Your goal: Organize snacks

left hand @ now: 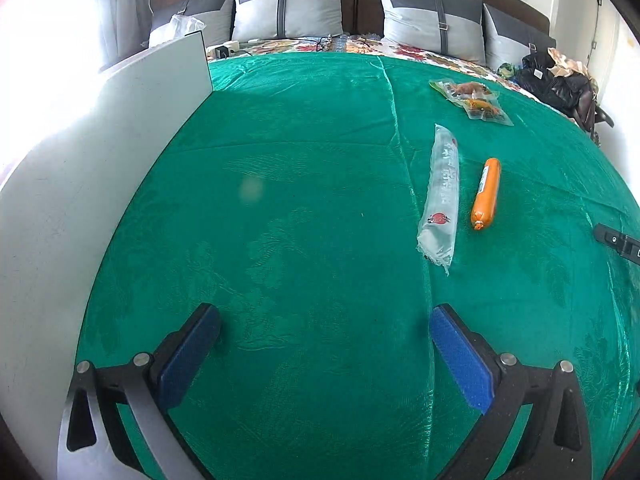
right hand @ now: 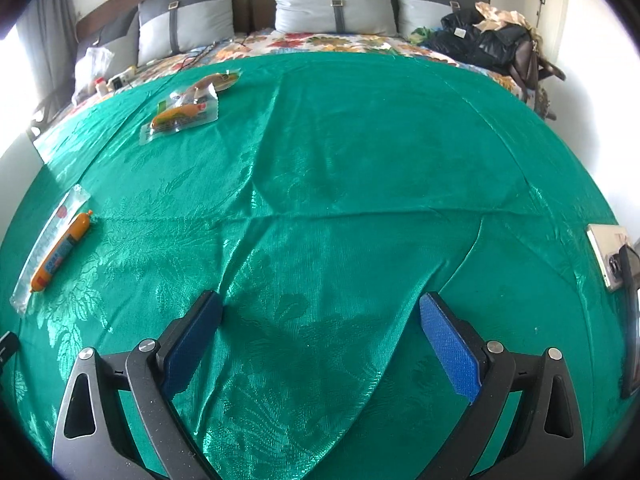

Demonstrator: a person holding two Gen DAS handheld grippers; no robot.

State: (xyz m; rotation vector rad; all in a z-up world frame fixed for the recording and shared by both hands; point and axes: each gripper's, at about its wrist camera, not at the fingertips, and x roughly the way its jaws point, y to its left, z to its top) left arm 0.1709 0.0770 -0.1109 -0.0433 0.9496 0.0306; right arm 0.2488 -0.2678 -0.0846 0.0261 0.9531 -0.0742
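Observation:
An orange sausage stick [left hand: 486, 193] lies on the green cloth [left hand: 304, 200], right of a long clear white packet [left hand: 440, 196]. Two clear vacuum packs of snacks [left hand: 472, 100] lie farther back on the right. My left gripper [left hand: 324, 320] is open and empty, low over the cloth, well short of the snacks. In the right wrist view the sausage [right hand: 62, 246] and the clear packet [right hand: 48, 240] lie at the far left, with the vacuum packs [right hand: 188, 110] at the back left. My right gripper [right hand: 320, 308] is open and empty over bare cloth [right hand: 360, 180].
A white board or box wall [left hand: 100, 160] stands along the left. Grey pillows [left hand: 288, 8] and a floral sheet lie behind the cloth. Dark bags and clothes [right hand: 488, 44] are piled at the back right. A silver device [right hand: 610, 256] lies at the right edge.

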